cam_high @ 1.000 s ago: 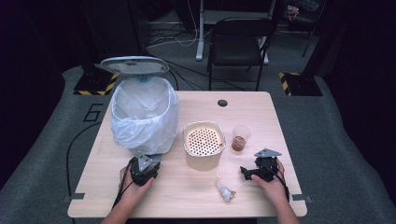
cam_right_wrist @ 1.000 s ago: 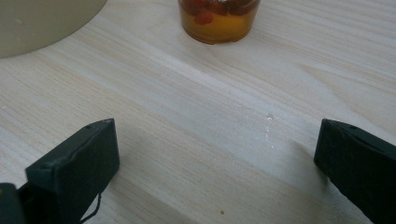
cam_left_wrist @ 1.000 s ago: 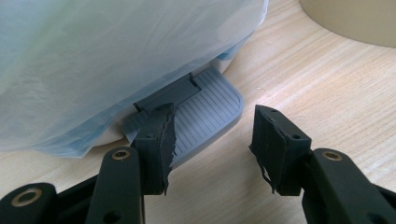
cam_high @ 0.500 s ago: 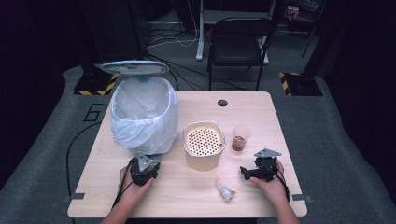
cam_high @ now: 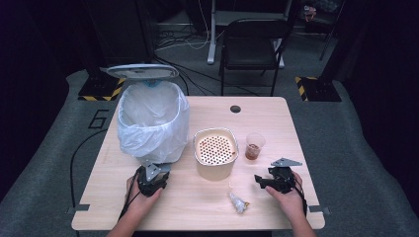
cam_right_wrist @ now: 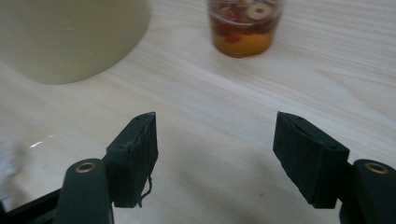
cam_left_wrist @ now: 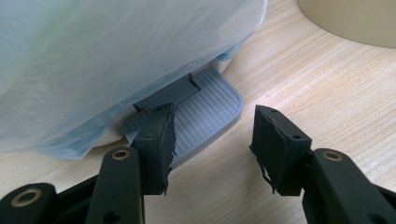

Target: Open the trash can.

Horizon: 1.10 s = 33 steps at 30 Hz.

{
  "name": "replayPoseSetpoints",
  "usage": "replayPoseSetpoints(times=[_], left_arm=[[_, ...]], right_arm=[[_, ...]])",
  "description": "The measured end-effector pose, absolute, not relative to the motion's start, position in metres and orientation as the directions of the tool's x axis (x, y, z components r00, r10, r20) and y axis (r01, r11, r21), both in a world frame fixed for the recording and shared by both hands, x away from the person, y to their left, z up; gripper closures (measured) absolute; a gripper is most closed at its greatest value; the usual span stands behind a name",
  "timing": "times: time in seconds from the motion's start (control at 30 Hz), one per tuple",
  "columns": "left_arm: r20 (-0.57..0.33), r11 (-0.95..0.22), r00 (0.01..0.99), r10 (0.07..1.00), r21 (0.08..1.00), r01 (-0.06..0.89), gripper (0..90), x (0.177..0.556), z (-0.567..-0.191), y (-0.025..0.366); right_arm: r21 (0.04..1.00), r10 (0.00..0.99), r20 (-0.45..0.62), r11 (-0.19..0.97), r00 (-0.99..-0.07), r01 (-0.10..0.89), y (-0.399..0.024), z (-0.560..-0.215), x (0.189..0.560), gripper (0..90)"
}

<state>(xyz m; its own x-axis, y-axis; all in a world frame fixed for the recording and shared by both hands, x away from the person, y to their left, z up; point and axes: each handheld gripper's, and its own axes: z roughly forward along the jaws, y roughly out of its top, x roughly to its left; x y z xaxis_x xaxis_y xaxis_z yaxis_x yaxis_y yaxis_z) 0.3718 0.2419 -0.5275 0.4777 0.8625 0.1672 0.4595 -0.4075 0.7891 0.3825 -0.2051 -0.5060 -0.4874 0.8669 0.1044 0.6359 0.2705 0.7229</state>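
Observation:
My left gripper (cam_high: 154, 170) (cam_left_wrist: 212, 126) rests on the table in front of a pedal bin (cam_high: 153, 121) lined with a white bag. Its jaws stand apart, empty, with the grey foot pedal (cam_left_wrist: 205, 112) just beyond the left jaw. My right gripper (cam_high: 258, 180) (cam_right_wrist: 215, 135) lies at the front right, pointing left. Its jaws have just been closing, are still apart, and have only bare wood between them. A clear cup (cam_high: 254, 146) (cam_right_wrist: 243, 28) of amber liquid with bits in it stands ahead of it.
A beige container (cam_high: 216, 150) (cam_right_wrist: 70, 37) with a perforated insert stands mid-table. A crumpled wrapper (cam_high: 238, 202) lies near the front edge. The bin's lid (cam_high: 142, 71) is raised. A black chair (cam_high: 252, 39) stands beyond the table (cam_high: 207, 217).

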Motion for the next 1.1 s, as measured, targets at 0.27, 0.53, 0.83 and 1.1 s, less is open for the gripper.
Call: replayPoseSetpoints(times=[0.27,0.53,0.83,1.1], left_arm=[[0.163,-0.405,0.478,0.863,0.789,0.461,49.4,0.372,-0.527,0.242],[0.170,-0.409,0.478,0.862,0.789,0.458,49.4,0.372,-0.527,0.242],[0.171,-0.411,0.478,0.861,0.789,0.458,49.4,0.372,-0.527,0.242],[0.174,-0.409,0.473,0.863,0.791,0.455,49.3,0.372,-0.528,0.242]], right_arm=[[0.733,0.781,0.074,0.379,-0.620,0.565,-0.176,-0.484,0.358,40.3],[0.746,0.725,0.000,0.458,-0.688,0.483,-0.155,-0.480,0.330,41.3],[0.764,0.673,0.029,0.462,-0.739,0.451,-0.139,-0.480,0.320,41.3],[0.757,0.641,0.027,0.488,-0.767,0.434,-0.132,-0.482,0.315,42.3]])
